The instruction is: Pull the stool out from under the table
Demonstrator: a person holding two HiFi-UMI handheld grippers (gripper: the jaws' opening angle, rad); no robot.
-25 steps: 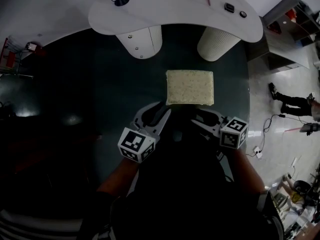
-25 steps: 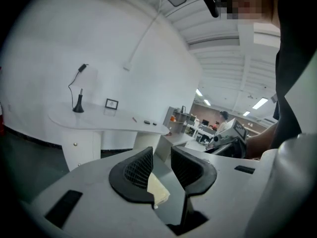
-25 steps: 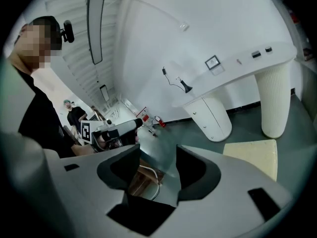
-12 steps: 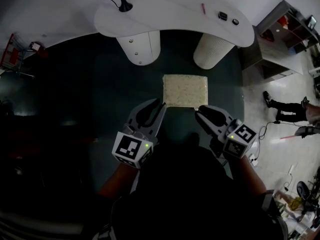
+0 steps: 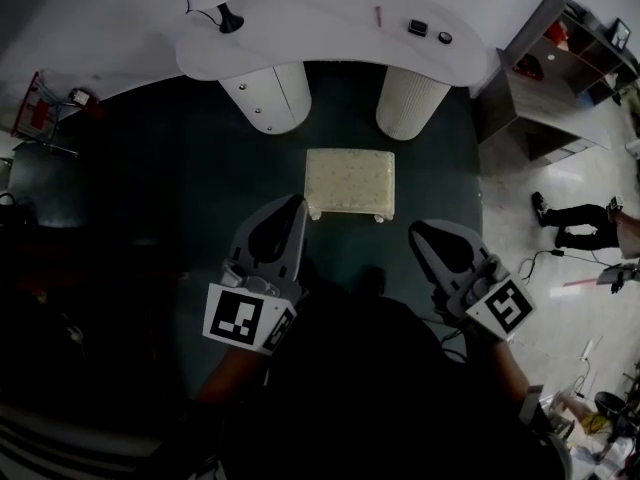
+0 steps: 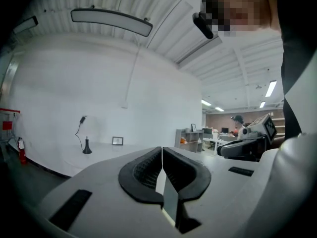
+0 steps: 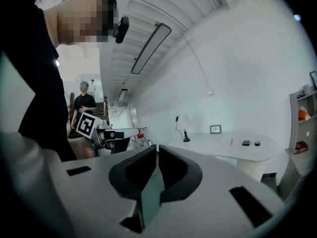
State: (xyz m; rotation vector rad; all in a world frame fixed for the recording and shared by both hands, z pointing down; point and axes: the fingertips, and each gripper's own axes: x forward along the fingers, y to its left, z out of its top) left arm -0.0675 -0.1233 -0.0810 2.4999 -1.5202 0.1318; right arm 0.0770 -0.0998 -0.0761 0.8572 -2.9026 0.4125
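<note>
The left gripper [image 5: 296, 204] has its jaws pressed together; the right gripper [image 5: 416, 231] likewise. Both point forward, side by side, well apart.

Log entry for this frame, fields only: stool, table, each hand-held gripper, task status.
stool: cream rectangular cushioned stool, upright on the dark floor, clear of the table's edge
table: white curved table on two white pedestals
left hand-held gripper: jaws together, empty, beside the stool's near left corner; contact unclear
right hand-held gripper: jaws together, empty, apart from the stool
task status: stool appears to be out from under the table
</note>
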